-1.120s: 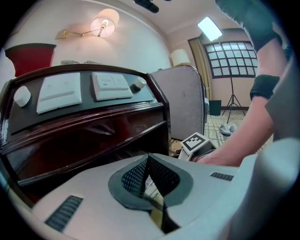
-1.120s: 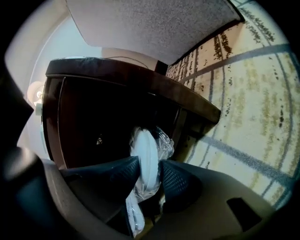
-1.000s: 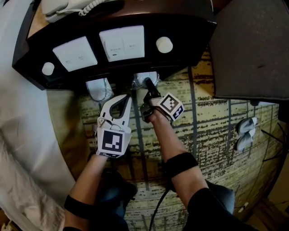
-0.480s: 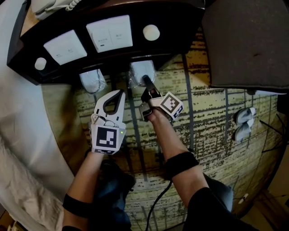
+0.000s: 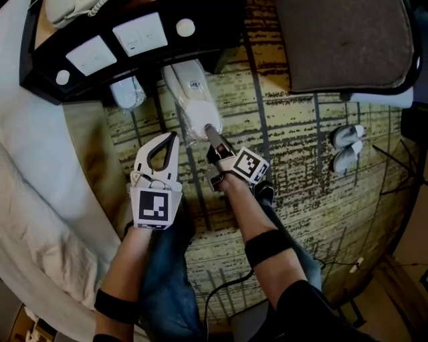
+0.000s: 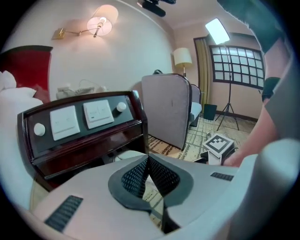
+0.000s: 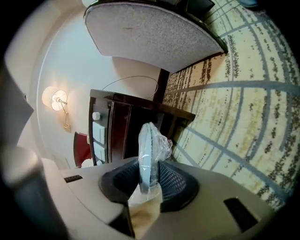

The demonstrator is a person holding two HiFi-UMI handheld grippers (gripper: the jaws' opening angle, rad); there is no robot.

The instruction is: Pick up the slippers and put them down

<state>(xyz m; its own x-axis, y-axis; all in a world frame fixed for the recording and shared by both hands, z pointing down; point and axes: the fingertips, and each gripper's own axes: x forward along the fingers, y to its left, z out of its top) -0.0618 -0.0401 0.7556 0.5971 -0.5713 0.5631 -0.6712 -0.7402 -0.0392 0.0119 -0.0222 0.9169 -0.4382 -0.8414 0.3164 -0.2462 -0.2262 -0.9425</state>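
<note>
**A:** Nearest first: what are the two tools doing?

**B:** The left hand-held gripper (image 5: 173,137) is clenched on nothing. Its own view has the jaws tip to tip, with only carpet (image 5: 301,187) past them. The right hand-held gripper (image 5: 209,129) is grasping the slippers (image 5: 190,97), a white pair sealed in clear plastic, by their near end.

**A:** Where does that pair lie?

**B:** In the head view it runs from the jaws toward eleven o'clock, above the carpet. Its far end is at the front edge of the bedside cabinet (image 5: 207,40). The right gripper view adds that the pack stands edge-on between the pads, with plastic bunched at one o'clock.

**A:** Anything beside it?

**B:** A second packet (image 5: 126,92) sits at nine o'clock of the held one. It is part-tucked under the cabinet, so its far end is hidden.

**A:** Any writing?

**B:** There is a small mark on the held pack and fine print on the switch plates (image 5: 139,33). Both are too small to read.

**A:** And farther out?

**B:** Only the left gripper view shows a floor lamp (image 6: 183,57), a window (image 6: 236,65) and a tripod (image 6: 228,105). It also shows the right tool's marker cube (image 6: 219,143) at four o'clock. Both gripper views catch a lit wall lamp (image 6: 104,23), which the head view misses. The head view alone has a loose pair (image 5: 346,148) on the carpet at three o'clock and the bed (image 5: 33,174) along nine o'clock. Its frame edge cuts off a chair (image 5: 341,40) at one o'clock and a telephone (image 5: 70,8) at eleven.
</note>
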